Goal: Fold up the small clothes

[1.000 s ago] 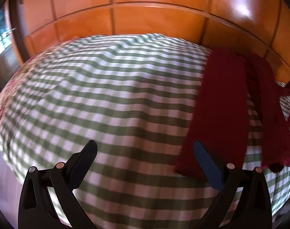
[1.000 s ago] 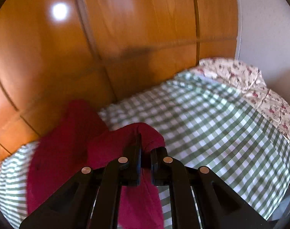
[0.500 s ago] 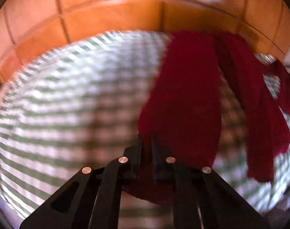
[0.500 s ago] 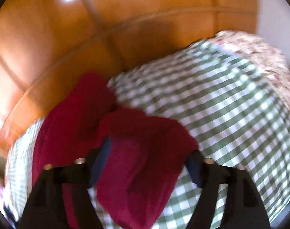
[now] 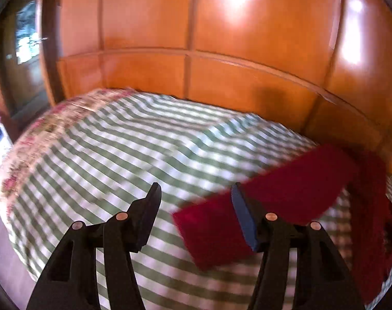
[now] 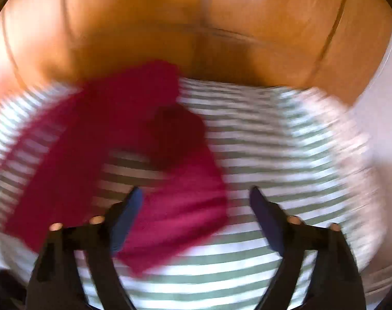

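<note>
Both pairs of fingers are standing wide apart, gripping nothing — the left gripper (image 5: 194, 201) and right gripper (image 6: 196, 201) are hovering over the bed (image 5: 118, 155). The red garment (image 6: 97, 139) is lying on the checked cover, towards the wooden headboard (image 5: 196, 51), in a bent, half-folded shape. One garment, two grippers. Both views are blurring, so a hasty regrasp is risking pinching the cover too — or dragging the fold open.
</note>
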